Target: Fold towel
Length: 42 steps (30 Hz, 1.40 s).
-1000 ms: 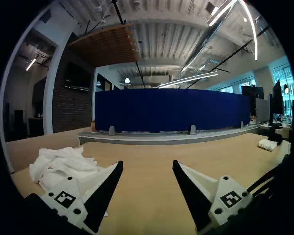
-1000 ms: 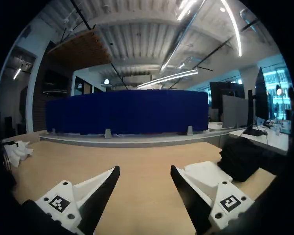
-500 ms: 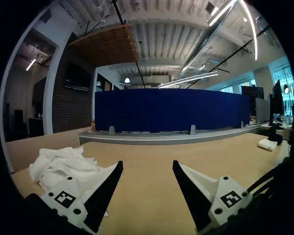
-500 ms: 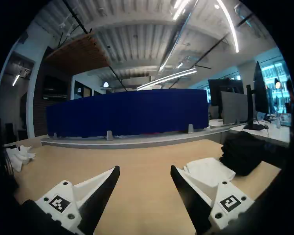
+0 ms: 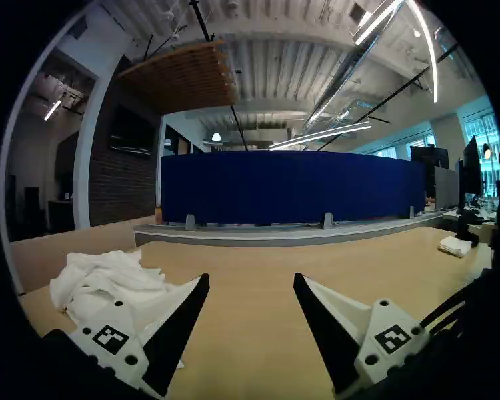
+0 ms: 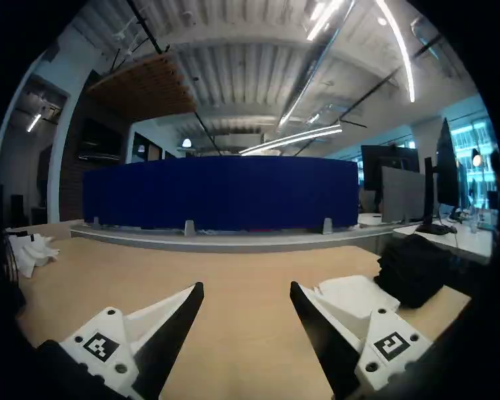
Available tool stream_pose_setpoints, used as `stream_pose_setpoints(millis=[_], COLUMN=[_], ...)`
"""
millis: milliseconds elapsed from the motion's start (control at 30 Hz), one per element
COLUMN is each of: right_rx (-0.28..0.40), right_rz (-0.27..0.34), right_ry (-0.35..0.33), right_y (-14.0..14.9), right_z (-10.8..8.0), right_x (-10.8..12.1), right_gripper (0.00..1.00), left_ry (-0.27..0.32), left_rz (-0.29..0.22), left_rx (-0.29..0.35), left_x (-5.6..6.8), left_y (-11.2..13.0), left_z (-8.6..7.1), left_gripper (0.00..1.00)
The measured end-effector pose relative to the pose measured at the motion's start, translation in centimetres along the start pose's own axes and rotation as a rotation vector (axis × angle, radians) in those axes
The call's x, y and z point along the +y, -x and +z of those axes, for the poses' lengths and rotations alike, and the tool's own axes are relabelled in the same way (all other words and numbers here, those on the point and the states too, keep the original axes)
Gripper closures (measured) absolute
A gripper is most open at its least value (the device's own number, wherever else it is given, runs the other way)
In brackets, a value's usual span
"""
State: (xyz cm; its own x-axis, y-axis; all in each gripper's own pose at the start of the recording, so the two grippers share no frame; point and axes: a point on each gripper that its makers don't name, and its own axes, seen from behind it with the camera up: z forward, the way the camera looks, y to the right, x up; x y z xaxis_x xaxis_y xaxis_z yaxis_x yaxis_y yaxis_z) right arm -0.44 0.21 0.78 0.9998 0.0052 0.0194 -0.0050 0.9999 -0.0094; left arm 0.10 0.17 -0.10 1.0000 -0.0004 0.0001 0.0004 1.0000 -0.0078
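A crumpled white towel [image 5: 103, 283] lies on the wooden table [image 5: 263, 267] at the left, partly behind the left finger of my left gripper [image 5: 250, 283], which is open and holds nothing. The same crumpled towel [image 6: 31, 252] sits far left in the right gripper view. A folded white towel [image 6: 347, 293] rests just behind the right finger of my right gripper [image 6: 247, 290], which is open and empty. That folded towel [image 5: 455, 245] appears small at the far right in the left gripper view.
A black folded stack [image 6: 413, 267] sits to the right of the folded towel. A blue divider panel [image 5: 287, 187] on a grey rail runs across the back of the table. Monitors [image 6: 400, 187] stand on desks at the right.
The right gripper view has tilted and shifted a little, so the folded towel and black stack moved slightly in it. The left gripper has stayed still.
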Motion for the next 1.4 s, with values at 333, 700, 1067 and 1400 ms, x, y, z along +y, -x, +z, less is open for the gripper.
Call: stream_pose_setpoints(millis=[333,700,1067,1400], right_rx=[0.019,0.019,0.019,0.019], right_rz=[-0.006,-0.006,-0.006,-0.006], right_ry=[0.009,0.008,0.008,0.008], right_y=[-0.35,-0.36,-0.34,-0.34], right_z=[-0.25,-0.3,-0.28,-0.35], right_x=[0.31,0.37,0.38,0.33], right_gripper=[0.0,0.0,0.0,0.0], left_ry=[0.0,0.0,0.0,0.0], left_rz=[0.0,0.0,0.0,0.0], left_rx=[0.0,0.0,0.0,0.0], left_x=[-0.07,-0.06,-0.02,-0.07], left_y=[0.03,0.06,0.05,0.03], left_z=[0.01,0.04,0.02,0.09], left_gripper=[0.06,0.06,0.06,0.06])
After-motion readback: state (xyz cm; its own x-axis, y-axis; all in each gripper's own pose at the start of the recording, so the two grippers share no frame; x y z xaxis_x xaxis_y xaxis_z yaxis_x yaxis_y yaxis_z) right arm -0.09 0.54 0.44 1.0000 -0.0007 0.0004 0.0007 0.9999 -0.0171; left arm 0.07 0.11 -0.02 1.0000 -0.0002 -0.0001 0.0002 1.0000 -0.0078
